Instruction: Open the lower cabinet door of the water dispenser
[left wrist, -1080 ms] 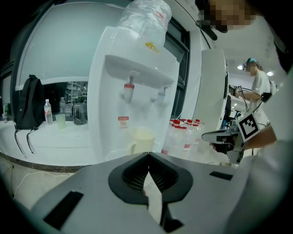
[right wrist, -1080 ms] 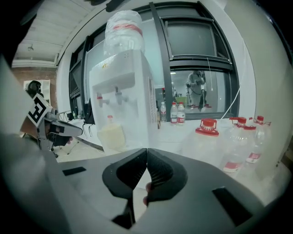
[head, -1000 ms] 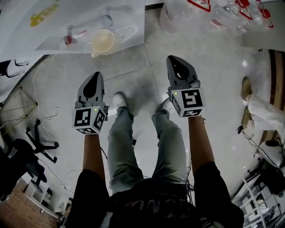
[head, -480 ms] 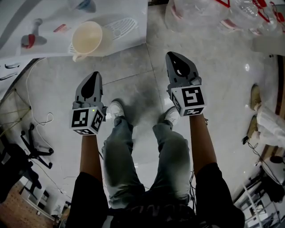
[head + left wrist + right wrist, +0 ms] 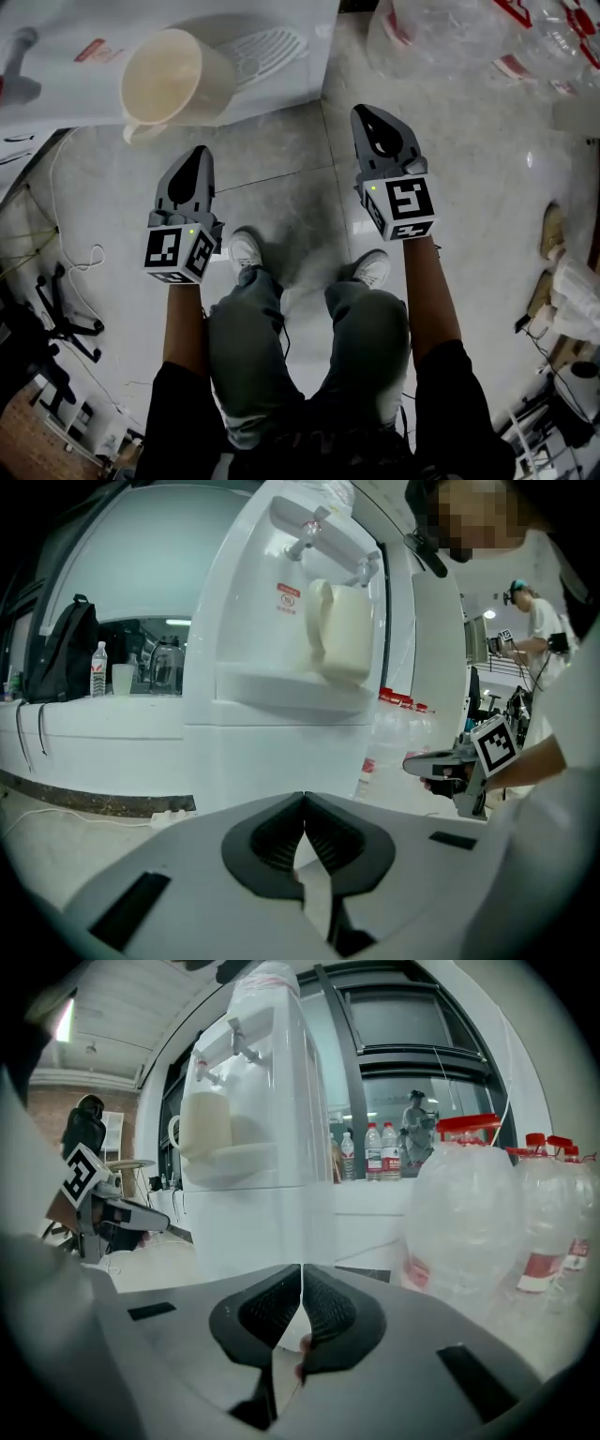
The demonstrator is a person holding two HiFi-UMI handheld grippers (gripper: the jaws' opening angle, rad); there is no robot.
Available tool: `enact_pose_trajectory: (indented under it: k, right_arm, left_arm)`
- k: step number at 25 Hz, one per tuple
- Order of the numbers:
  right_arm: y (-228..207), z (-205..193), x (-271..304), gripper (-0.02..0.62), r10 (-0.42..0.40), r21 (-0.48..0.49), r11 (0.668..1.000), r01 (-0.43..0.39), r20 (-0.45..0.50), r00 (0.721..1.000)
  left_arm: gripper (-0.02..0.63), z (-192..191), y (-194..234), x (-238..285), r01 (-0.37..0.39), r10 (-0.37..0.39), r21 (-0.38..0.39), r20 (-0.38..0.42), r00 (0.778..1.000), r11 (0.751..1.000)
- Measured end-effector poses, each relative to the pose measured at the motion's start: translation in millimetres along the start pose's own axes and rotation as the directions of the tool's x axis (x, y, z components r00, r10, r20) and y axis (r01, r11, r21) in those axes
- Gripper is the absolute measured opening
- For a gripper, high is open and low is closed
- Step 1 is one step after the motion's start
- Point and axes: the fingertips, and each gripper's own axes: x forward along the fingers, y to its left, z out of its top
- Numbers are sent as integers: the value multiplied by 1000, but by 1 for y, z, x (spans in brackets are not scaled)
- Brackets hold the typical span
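Note:
The white water dispenser [image 5: 94, 56] fills the top left of the head view; a cream cup [image 5: 169, 80] stands on its drip tray. My left gripper [image 5: 199, 157] and right gripper [image 5: 371, 116] hover side by side over the floor in front of it, both shut and empty. In the left gripper view, the shut jaws [image 5: 304, 799] point at the dispenser's plain lower cabinet front [image 5: 272, 761], a short way off. In the right gripper view, the jaws [image 5: 301, 1269] face the same lower front [image 5: 253, 1232] from the right, with the cup [image 5: 206, 1121] above.
Large clear water bottles [image 5: 450, 37] with red caps [image 5: 469, 1222] stand right of the dispenser. A white cable [image 5: 66, 253] and an office chair base [image 5: 47, 319] lie at the left. The person's shoes [image 5: 246, 251] rest on the grey tiled floor below the grippers.
Both grippers and the head have sunk lower. The dispenser top and the cup have grown larger in the head view. Both pairs of jaws stay shut.

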Motion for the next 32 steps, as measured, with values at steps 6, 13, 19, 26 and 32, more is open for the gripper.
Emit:
enact_pose_trajectory:
  k: [6, 13, 19, 26, 32]
  right_arm:
    - [-11, -21, 29, 38, 29, -17, 999, -29, 19, 999]
    - [4, -20, 58, 203, 171, -64, 984, -168, 40, 984]
    - [5, -12, 82, 278, 231, -71, 972, -226, 70, 970]
    - [11, -3, 102, 282, 282, -50, 959, -278, 98, 954]
    - [16, -4, 107, 275, 339, -32, 941, -337, 103, 935]
  left_arm:
    - [11, -19, 9, 19, -2, 2, 12, 4, 1000, 1000]
    - [11, -24, 13, 29, -1, 0, 45, 17, 1000, 999]
    - [11, -22, 12, 32, 13, -16, 67, 37, 999, 998]
    - [11, -17, 15, 29, 29, -38, 109, 83, 996, 994]
    - [11, -29, 17, 29, 47, -49, 111, 17, 999, 993]
